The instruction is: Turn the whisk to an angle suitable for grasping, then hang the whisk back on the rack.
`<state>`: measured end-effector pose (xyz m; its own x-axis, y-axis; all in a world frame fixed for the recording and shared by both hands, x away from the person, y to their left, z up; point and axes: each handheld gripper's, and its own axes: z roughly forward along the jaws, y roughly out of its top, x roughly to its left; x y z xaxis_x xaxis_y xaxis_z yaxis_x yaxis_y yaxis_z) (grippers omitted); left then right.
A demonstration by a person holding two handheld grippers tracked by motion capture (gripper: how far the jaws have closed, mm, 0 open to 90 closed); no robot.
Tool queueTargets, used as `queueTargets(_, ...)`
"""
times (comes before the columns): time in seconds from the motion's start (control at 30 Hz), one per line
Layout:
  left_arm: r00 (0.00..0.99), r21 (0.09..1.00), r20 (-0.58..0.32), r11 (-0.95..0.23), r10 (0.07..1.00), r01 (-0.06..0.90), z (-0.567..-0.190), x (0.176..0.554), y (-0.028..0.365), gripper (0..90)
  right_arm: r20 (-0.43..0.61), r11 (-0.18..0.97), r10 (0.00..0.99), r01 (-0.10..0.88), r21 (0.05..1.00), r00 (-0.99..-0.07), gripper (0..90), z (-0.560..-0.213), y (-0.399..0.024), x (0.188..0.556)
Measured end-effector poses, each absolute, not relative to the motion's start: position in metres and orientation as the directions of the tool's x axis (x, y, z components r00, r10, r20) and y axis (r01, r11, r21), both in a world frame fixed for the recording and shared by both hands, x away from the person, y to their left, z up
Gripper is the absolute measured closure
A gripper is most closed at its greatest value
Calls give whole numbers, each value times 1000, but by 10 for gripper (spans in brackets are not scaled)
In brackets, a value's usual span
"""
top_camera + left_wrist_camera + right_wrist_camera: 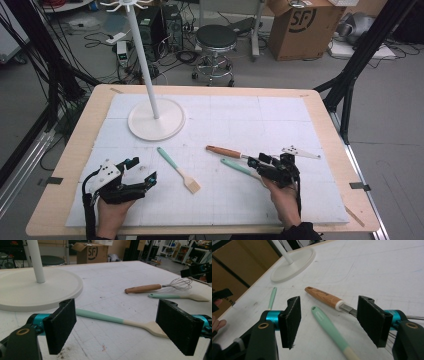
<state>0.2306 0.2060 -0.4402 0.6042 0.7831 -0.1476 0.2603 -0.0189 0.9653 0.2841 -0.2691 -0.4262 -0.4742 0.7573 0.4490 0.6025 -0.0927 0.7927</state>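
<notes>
The left gripper [142,171] hovers near the table's [320,107] front left corner with its jaws released and nothing between the pads. The brush-headed spatula [179,170] lies just to its right, well apart from the other tools. Its long axis runs diagonally: the mint handle points toward the white stand base [156,119] at the rear left, the pale head toward the front edge. In the left gripper view the spatula [117,320] crosses the gap beyond the jaws, and its head end sits close to the right-hand jaw.

Right of centre, the wooden-handled whisk [225,151] and a second mint spatula [239,166] lie side by side. Both handles point left toward the table's middle.

The right gripper [260,162] is over the front right part of the table, directly at these two tools and nearer to them than the left gripper. Its jaws stand released and grasp nothing. In the right gripper view the second spatula's handle [329,326] runs up the middle of the gap, while the whisk [324,298] crosses just beyond, its metal neck passing behind the right-hand jaw. Judged from this alignment, a straight descent and closure takes the second spatula.
</notes>
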Motion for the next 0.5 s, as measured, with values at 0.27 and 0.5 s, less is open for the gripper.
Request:
queueTargets(0.27, 608, 964, -144, -28, 781, 263, -440, 231, 204, 171, 436, -82, 752, 587, 805, -494, 364, -422, -272, 283)
queueTargets(0.5, 608, 965, -144, -27, 781, 262, -441, 232, 204, 172, 390, 51, 739, 623, 780, -549, 373, -417, -252, 311)
